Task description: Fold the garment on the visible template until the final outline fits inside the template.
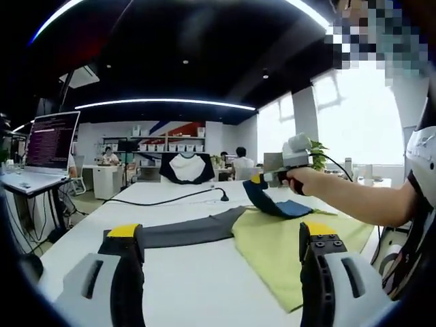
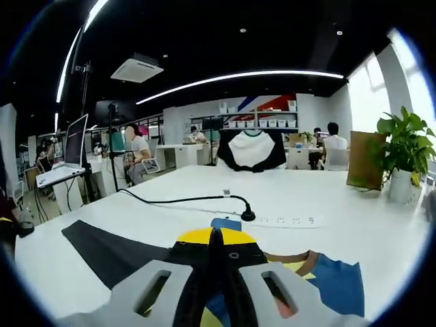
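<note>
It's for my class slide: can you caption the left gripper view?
Right gripper lifts the garment's blue part over the yellow-green template; open left gripper waits.

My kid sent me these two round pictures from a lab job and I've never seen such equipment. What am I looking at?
A person holds a hand gripper in each hand; each carries a fisheye camera. The left gripper view looks past the open left gripper at a white table with a yellow-green template and a dark garment. The right gripper, in the person's hand, is shut on the garment's blue part, lifting it. The right gripper view looks along those shut jaws. A black cable and a potted plant are also there.
</note>
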The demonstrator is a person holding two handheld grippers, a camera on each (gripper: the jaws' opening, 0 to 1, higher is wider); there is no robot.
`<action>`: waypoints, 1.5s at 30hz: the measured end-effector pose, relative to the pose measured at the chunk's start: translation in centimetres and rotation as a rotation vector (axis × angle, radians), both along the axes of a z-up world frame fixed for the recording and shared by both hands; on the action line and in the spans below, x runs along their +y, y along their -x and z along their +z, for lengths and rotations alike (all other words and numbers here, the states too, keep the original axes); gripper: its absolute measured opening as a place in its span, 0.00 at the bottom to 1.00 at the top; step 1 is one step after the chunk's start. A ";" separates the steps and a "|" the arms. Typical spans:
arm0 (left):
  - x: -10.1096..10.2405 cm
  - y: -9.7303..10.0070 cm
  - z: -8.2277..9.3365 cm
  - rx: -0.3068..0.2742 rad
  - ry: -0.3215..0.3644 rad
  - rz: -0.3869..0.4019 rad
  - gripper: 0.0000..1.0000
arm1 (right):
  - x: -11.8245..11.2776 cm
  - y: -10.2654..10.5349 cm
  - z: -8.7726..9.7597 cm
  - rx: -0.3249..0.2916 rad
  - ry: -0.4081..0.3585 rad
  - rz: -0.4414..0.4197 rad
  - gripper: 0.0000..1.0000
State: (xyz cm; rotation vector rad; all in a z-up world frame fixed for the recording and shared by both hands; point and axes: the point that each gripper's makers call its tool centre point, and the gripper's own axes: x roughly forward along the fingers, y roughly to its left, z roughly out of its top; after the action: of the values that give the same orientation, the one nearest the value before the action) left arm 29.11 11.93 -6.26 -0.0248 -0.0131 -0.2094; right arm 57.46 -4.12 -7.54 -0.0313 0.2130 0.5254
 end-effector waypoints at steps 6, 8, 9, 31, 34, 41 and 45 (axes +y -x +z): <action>0.3 0.0 0.0 0.004 -0.003 0.012 0.99 | 2.4 0.7 -2.9 0.056 0.030 0.048 0.00; 0.4 0.1 0.0 0.007 -0.001 0.016 0.99 | 3.2 1.1 -3.7 0.081 0.044 0.067 0.00; 0.5 0.2 -0.2 0.009 -0.001 0.019 0.99 | 3.1 1.0 -3.9 0.053 0.105 0.070 0.00; 1.7 0.7 -1.1 0.043 0.012 0.062 0.99 | 5.4 2.5 -10.3 0.181 0.198 0.119 0.00; 1.8 0.7 -1.1 0.041 0.012 0.064 0.99 | 5.5 2.6 -10.5 0.179 0.208 0.123 0.00; 1.7 0.7 -1.0 0.041 0.016 0.065 0.99 | 5.9 2.9 -10.5 0.162 0.224 0.160 0.04; 1.8 0.7 -1.1 0.043 0.020 0.071 0.99 | 7.3 3.7 -9.5 0.122 0.159 0.272 0.25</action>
State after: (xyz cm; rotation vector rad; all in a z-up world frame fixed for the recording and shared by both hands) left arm 28.38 13.76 -7.37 -0.0488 0.0263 -0.1381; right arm 53.79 3.17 -17.03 -0.1855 0.3726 0.7815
